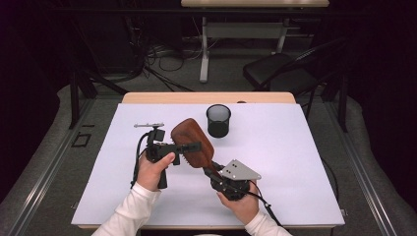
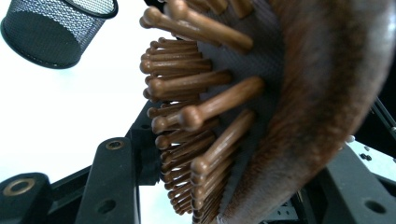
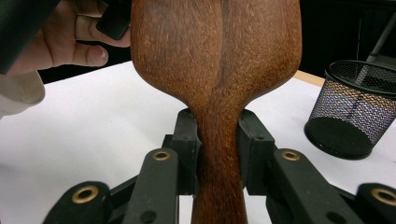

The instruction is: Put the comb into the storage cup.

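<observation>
Your right hand-held gripper (image 1: 212, 172) has its 2 jaws closed on the handle of a wooden hairbrush (image 1: 193, 142), held above the white desk (image 1: 275, 162).

From the right hand-held gripper view, the brush's neck sits pinched between both black jaws, its smooth brown back (image 3: 215, 51) facing the lens. Your left hand-held gripper (image 1: 189, 147) reaches in from the left across the brush head; in its own view the wooden bristles (image 2: 205, 107) and the paddle edge lie between its 2 jaws, which stand apart, and you cannot tell whether they press on the brush. Your left hand (image 1: 156, 169) wraps that tool's grip. Farther back, right of the brush head, a black mesh cup (image 1: 218, 120) stands upright on the desk, well clear of both tools.
</observation>
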`<state>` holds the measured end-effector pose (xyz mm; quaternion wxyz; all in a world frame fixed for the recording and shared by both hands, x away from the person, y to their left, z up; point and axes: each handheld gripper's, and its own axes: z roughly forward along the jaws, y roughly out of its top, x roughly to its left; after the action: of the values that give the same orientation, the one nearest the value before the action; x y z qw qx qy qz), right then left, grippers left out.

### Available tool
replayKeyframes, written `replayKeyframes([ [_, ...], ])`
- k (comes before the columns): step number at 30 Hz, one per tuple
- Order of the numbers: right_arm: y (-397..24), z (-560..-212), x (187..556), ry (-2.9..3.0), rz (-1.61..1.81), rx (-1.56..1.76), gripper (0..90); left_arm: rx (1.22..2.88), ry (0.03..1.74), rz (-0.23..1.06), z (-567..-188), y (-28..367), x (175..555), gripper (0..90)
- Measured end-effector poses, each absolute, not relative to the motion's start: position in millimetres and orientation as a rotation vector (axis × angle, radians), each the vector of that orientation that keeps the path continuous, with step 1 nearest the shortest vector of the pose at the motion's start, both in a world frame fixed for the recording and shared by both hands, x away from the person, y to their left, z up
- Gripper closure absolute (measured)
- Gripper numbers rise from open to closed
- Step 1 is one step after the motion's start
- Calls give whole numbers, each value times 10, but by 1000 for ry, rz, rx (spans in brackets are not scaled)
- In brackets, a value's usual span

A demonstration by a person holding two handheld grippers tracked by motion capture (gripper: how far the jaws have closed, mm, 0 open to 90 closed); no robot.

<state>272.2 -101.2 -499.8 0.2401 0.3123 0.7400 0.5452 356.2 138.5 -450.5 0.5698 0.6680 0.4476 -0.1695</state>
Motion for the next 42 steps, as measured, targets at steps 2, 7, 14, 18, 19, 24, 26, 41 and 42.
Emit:
replayKeyframes([
  [2, -1008, -5002, 2724, 2025, 1493, 855, 716, 1568, 1056, -402, -4505, 1386, 3563, 479],
  [7, -1005, -5008, 2728, 2030, 1491, 860, 715, 1568, 1070, -406, -4505, 1385, 3564, 480],
  [14, -997, -5026, 2735, 2039, 1488, 863, 708, 1582, 1075, -408, -4523, 1388, 3578, 481],
  [18, -991, -5034, 2737, 2047, 1487, 864, 697, 1584, 1083, -417, -4526, 1385, 3580, 482],
  [19, -991, -5034, 2737, 2047, 1487, 864, 697, 1585, 1082, -416, -4530, 1384, 3583, 482],
  [24, -1000, -5044, 2743, 2043, 1485, 874, 674, 1591, 1084, -433, -4555, 1366, 3607, 482],
  [26, -1005, -5044, 2745, 2044, 1487, 878, 672, 1588, 1083, -438, -4559, 1363, 3612, 483],
  [41, -1038, -5055, 2733, 2048, 1481, 892, 549, 1579, 1104, -435, -4596, 1406, 3732, 484],
  [42, -1049, -5046, 2733, 2040, 1481, 891, 522, 1576, 1108, -434, -4599, 1409, 3741, 483],
])
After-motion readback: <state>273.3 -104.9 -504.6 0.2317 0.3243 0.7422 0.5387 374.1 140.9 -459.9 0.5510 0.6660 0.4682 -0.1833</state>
